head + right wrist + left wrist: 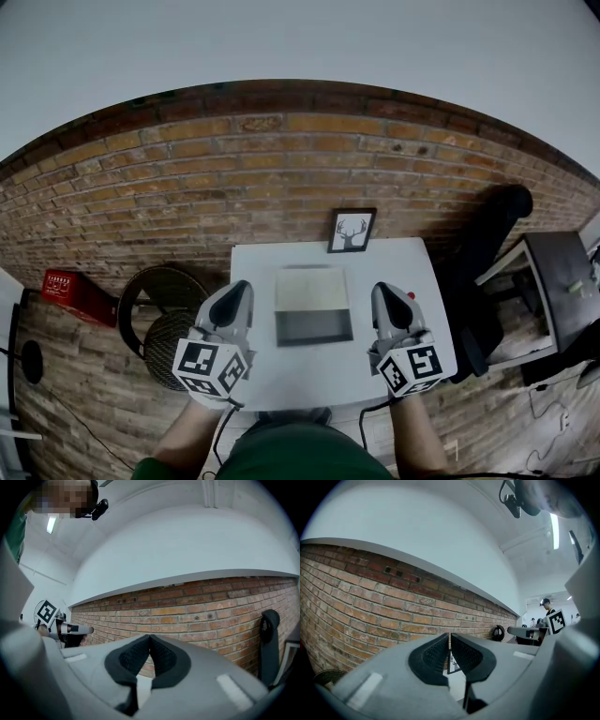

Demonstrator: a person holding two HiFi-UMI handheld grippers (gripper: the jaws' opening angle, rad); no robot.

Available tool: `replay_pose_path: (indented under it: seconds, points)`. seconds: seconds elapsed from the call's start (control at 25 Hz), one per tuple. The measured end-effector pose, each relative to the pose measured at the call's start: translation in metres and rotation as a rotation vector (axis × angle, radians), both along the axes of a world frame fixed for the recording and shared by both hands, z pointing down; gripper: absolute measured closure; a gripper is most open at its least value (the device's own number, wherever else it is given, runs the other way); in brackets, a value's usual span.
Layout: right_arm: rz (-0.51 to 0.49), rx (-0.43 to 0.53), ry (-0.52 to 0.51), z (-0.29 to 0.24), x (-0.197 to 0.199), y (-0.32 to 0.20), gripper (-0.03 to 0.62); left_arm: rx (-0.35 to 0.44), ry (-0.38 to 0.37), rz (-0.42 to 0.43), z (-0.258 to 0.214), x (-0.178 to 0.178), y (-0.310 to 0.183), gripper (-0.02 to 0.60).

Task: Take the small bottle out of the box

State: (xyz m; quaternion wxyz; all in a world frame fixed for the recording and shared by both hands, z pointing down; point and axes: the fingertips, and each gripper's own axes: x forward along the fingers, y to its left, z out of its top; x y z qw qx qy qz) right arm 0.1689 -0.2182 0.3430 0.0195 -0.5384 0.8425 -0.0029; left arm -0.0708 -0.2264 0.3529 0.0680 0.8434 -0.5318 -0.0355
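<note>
The left gripper (241, 287) and right gripper (382, 290) are both clenched on nothing, pads meeting, over the table (281, 375). Between the 2 sets of fingertips lies the open box (313, 340). The small bottle is presumably in its dark interior, unseen. It is probably light, rigid and slick, so it is best pinched across the body below the cap.
</note>
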Motion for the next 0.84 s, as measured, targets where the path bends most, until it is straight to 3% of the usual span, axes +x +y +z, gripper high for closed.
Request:
replay_pose_path:
  seconds: [0.84]
  points:
    - [0.003,-0.011,-0.007,0.008,0.013,0.000,0.591,-0.018,-0.007,-0.009,0.009,0.010,0.002,0.558]
